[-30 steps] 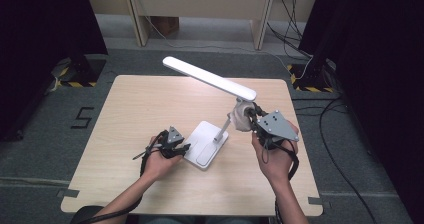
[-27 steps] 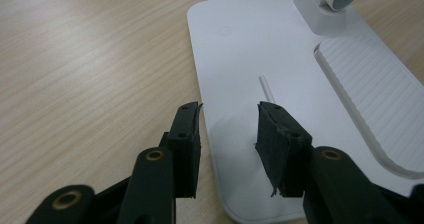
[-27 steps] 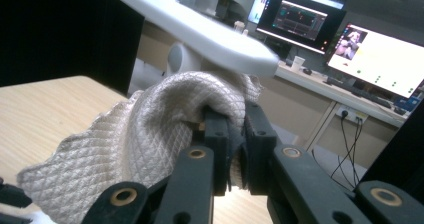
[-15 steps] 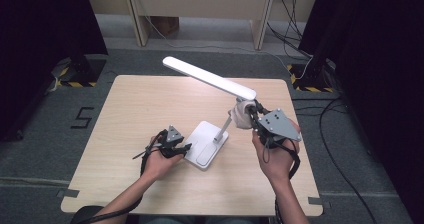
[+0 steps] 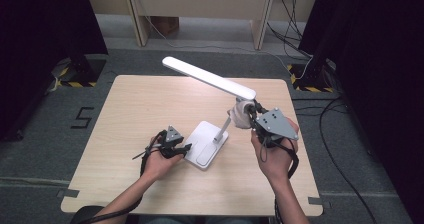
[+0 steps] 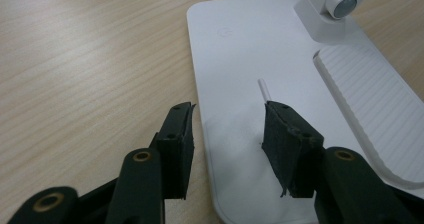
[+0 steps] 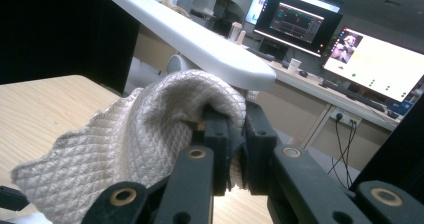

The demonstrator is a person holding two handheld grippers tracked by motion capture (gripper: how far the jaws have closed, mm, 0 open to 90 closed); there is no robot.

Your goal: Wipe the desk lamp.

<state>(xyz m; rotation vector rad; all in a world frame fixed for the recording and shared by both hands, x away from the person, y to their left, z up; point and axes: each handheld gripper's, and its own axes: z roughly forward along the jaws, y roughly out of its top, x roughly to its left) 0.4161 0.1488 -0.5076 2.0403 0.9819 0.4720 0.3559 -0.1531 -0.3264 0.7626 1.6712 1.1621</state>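
My right gripper [image 5: 254,118] has its fingers pinched nearly together on a bunched white quilted cloth [image 7: 150,134], and the cloth sits just under the near end of the desk lamp's light bar [image 5: 209,78], beside the joint at the top of the stem. That bar is what I judge the wipe has to follow: its long axis climbs from the cloth toward about 10 o'clock across the desk [image 5: 125,114], rising away from me, so the cloth would have to travel up and out along it from my right hand, which is plainly the nearer one. My left gripper [image 5: 181,148] is down at the lamp base [image 5: 202,143], at its 9 o'clock edge; its fingers have just been opening and now stand apart with nothing clamped, one over the white plate [image 6: 235,84] and one over the wood beside it. I can't tell whether the fingertips rest on the base or hang just above it.
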